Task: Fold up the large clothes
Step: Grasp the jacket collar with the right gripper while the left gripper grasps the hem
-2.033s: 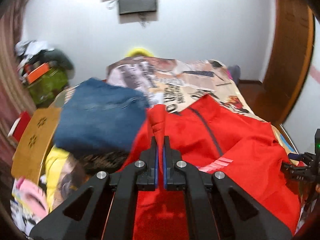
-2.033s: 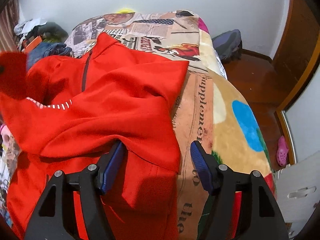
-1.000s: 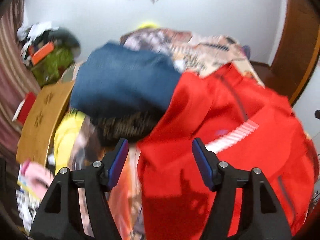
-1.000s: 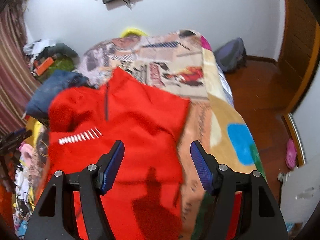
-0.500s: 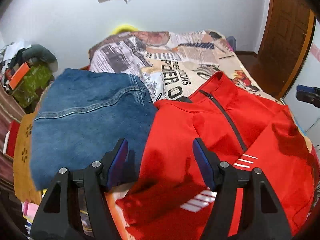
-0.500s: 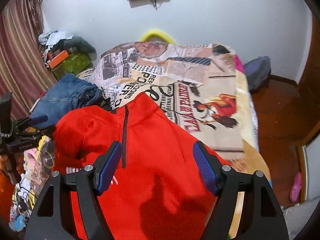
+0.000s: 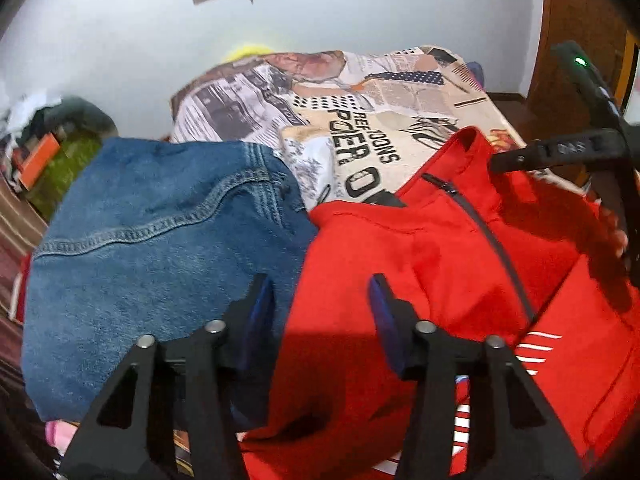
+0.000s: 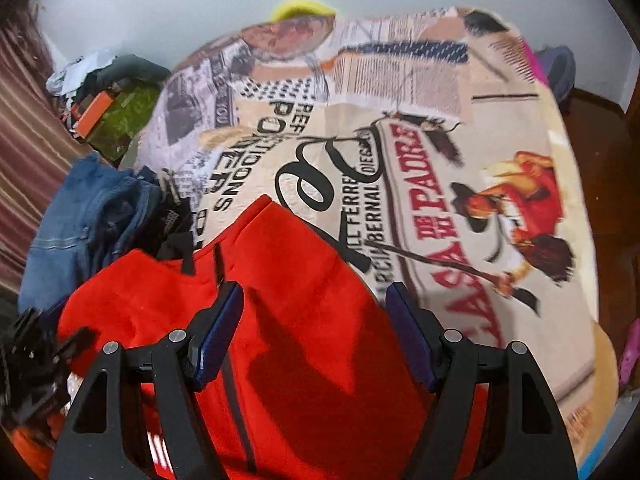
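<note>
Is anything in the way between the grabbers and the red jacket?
Nothing visible is. The left gripper, whose jaws have just been closing, has the red jacket edge between its open fingers, with folded jeans right beside it. The right gripper hangs open over the jacket's collar end.

The red jacket (image 7: 440, 280) runs off the lower edge behind the left tool (image 7: 322, 300). The jeans (image 8: 80, 224) are blurred, their far side hidden.
</note>
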Tool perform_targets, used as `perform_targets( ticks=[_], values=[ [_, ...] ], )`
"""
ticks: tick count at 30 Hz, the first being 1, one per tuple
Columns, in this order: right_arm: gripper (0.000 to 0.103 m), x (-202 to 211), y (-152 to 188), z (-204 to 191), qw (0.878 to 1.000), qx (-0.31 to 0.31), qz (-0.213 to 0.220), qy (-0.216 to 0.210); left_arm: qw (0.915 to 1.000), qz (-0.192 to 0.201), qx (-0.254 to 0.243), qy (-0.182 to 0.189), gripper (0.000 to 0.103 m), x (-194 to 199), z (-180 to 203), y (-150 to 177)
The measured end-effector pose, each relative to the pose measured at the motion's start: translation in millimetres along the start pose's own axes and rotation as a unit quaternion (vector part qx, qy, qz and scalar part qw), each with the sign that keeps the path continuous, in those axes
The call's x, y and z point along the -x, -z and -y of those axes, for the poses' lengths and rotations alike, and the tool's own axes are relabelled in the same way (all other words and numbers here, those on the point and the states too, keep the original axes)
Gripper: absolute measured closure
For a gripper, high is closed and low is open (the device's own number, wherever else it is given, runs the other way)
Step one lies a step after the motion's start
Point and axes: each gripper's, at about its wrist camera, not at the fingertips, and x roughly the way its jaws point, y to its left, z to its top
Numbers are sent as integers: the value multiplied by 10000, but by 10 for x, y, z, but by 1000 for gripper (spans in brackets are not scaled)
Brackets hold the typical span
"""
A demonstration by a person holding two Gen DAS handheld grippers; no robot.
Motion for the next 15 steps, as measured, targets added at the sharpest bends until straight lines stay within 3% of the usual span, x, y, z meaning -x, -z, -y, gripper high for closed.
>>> perform_targets(
  ticks=[2, 4, 5, 6, 9, 12, 15],
  values=[
    [37, -134, -15, -11, 9999, -59, -126, -2, 9999, 70, -13, -75, 66, -13, 4, 25],
    [54, -141, -3, -65, 9999, 33, -25, 165, 9999, 130, -47, -74, 73, 1, 20, 50],
    [75, -110, 19, -107, 9999, 127, 8, 106, 9997, 175, -93, -120, 78, 19, 42, 65],
    [85, -77, 46, -132, 9999, 114, -37, -70, 9996, 209, -138, -165, 80, 39, 63, 72],
    [90, 107, 111, -217, 9997, 197, 169, -19, 9992, 261, -166, -253, 90, 112, 94, 52],
    [91, 442, 109, -308, 9982, 231, 550, -15, 9996, 247, 85, -66, 99, 210, -16, -83],
    [91, 825, 54, -374, 9952, 215, 960, 23, 9986, 350, 376, 103, 100, 350, -143, -223]
  ],
)
